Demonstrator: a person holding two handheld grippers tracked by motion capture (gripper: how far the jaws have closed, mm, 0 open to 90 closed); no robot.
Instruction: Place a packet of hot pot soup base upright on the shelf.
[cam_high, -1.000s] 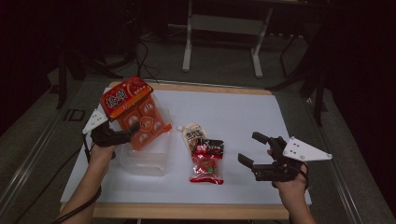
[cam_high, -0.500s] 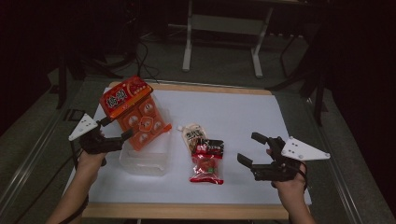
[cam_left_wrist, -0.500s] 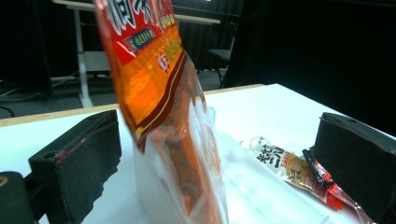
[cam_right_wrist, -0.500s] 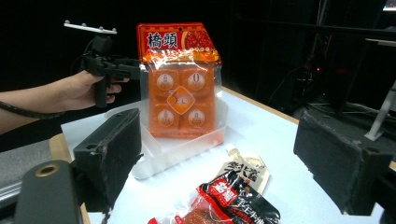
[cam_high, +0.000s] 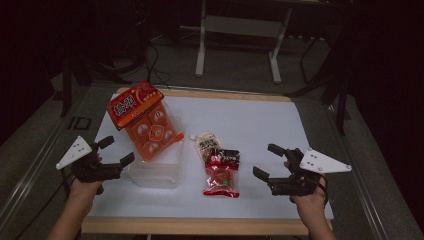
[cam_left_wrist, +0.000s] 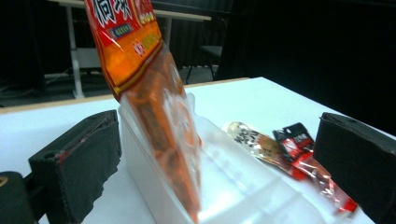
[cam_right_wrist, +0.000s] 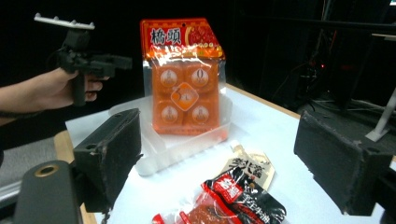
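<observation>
An orange snack pack (cam_high: 144, 122) (cam_left_wrist: 154, 102) (cam_right_wrist: 185, 84) stands tilted in a clear plastic tray (cam_high: 156, 170) (cam_left_wrist: 243, 182) (cam_right_wrist: 182, 140). A beige pouch (cam_high: 207, 145) (cam_right_wrist: 250, 165) and a red-and-black packet (cam_high: 221, 171) (cam_right_wrist: 238, 203) (cam_left_wrist: 308, 156) lie right of the tray. My left gripper (cam_high: 114, 151) (cam_left_wrist: 224, 163) is open at the tray's left side, holding nothing. My right gripper (cam_high: 268, 161) (cam_right_wrist: 224, 163) is open to the right of the packets, empty.
The white table top (cam_high: 250, 125) has a wooden front edge (cam_high: 195, 226). A metal stand (cam_high: 237, 45) is on the dark floor behind the table. A person's left hand (cam_right_wrist: 56, 91) holds the left gripper (cam_right_wrist: 122, 60) in the right gripper view.
My left gripper has let go of the orange pack and drawn back to the left and nearer the front edge. The pack stays leaning in the tray. The right gripper has barely moved.
</observation>
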